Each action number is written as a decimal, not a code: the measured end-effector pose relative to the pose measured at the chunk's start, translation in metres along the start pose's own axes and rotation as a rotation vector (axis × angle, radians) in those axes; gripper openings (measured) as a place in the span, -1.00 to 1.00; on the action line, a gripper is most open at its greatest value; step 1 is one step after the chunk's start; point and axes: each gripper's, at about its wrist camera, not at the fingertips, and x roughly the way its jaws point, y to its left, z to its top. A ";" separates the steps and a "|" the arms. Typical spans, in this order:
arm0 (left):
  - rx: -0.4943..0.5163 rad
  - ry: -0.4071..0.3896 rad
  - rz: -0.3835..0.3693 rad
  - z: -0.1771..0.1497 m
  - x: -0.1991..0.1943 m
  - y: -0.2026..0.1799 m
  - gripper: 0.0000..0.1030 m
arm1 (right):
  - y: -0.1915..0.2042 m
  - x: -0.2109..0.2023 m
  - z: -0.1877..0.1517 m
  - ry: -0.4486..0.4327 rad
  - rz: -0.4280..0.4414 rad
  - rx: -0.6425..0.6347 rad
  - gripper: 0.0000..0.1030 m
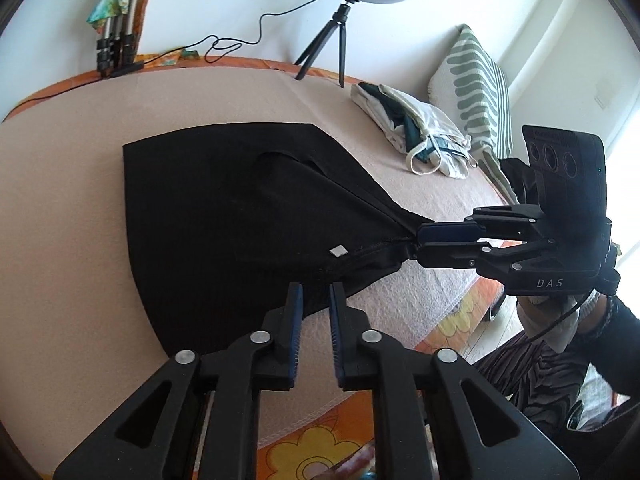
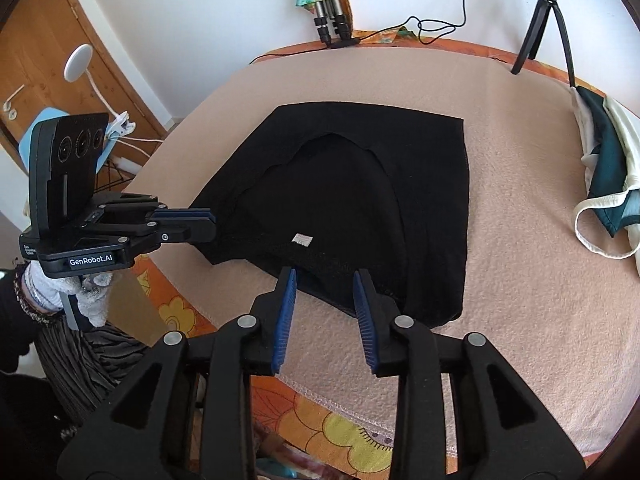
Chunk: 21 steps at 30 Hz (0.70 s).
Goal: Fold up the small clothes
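Observation:
A black garment [image 1: 224, 208] [image 2: 360, 184] lies partly folded on the beige blanket [image 1: 60, 200], with a small white label [image 1: 338, 251] [image 2: 302, 239] showing near its front edge. My left gripper [image 1: 316, 286] [image 2: 210, 224] hovers at the garment's near-left corner; its blue pads stand apart and nothing is pressed between them. At the near-right edge, the fingers of my right gripper [image 2: 324, 274] [image 1: 418, 242] are spread over the hem. In the left wrist view the fabric bunches to a point at the right gripper's tips. A gloved hand [image 2: 60, 292] holds the left gripper.
A folded white and green pile of clothes [image 1: 416, 136] [image 2: 604, 184] lies at the blanket's right side, beside a striped pillow [image 1: 476, 92]. A ring light on a small tripod [image 1: 332, 32] [image 2: 548, 20] stands at the far edge with its cable. An orange flowered sheet [image 1: 304, 448] marks the near edge.

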 end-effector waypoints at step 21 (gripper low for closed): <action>0.154 0.100 0.139 -0.005 0.037 -0.012 -0.83 | 0.025 0.031 -0.014 0.061 -0.239 -0.248 -0.39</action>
